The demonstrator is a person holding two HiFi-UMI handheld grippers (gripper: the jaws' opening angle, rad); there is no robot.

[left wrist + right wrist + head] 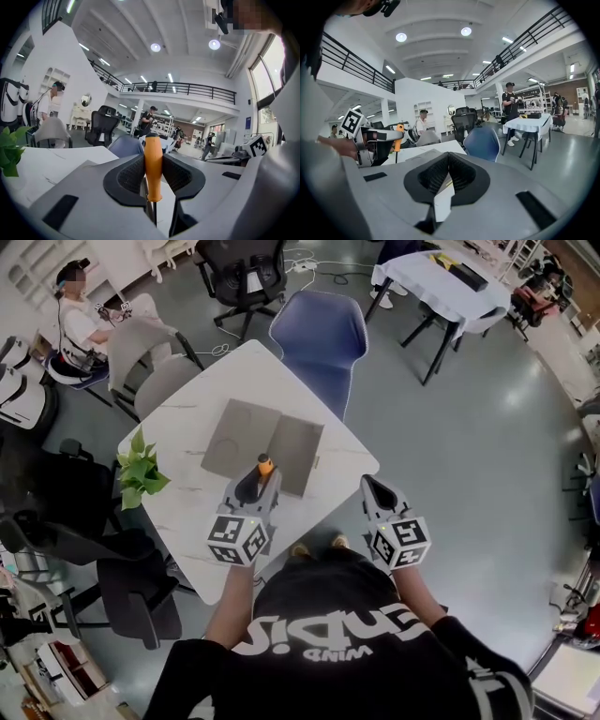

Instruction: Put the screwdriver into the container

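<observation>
The left gripper [260,482] pinches the screwdriver [153,164] by its orange handle, which stands upright between the two pads with the dark shaft pointing down. In the head view the handle shows over the near edge of the grey container [234,432] on the white table [178,427]. The right gripper [448,157] has its jaw tips together, with nothing between them.

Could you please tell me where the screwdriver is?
The screwdriver is gripped upright, orange handle up, in the left gripper, left of centre in the head view, above the near edge of the white table, just short of the grey container.
</observation>
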